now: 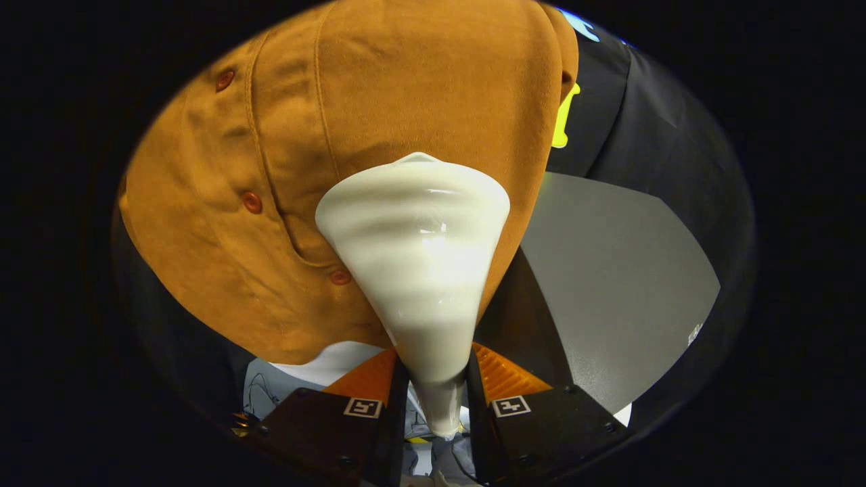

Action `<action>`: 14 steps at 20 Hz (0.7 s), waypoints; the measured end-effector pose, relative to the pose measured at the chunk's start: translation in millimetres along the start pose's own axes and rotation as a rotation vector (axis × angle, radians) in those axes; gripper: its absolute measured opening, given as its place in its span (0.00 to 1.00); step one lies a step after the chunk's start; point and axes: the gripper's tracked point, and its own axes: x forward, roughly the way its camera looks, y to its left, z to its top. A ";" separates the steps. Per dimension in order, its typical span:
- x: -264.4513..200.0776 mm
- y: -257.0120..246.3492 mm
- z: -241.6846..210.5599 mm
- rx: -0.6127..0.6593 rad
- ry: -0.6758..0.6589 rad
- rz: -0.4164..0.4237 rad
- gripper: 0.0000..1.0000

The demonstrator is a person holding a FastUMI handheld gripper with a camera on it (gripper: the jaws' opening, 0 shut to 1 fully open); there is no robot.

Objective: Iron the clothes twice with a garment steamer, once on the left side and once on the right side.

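Note:
A cream-white garment steamer [416, 250] rises from between my fingers and widens into a broad head. My gripper [436, 389] is shut on the steamer's narrow handle, one finger on each side. The head rests against or very close to a brown buttoned garment [379, 101] that hangs straight ahead. It meets the cloth right of the button row [252, 201], beside a curved pocket seam. The head's front face is hidden from me.
A grey floor or panel [609, 284] lies to the right of the garment, with the black booth cloth [649, 108] behind it. Below the garment's hem, a white base [331, 362] and some cables [260, 392] show beside my left finger.

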 end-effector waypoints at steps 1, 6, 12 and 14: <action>0.6 -0.7 -4.8 0.001 0.009 -0.002 0.44; -32.4 -9.9 -0.1 0.035 -0.055 -0.005 0.44; -109.0 15.6 46.4 0.031 -0.258 0.036 0.44; -133.1 33.3 58.2 0.013 -0.310 0.058 0.44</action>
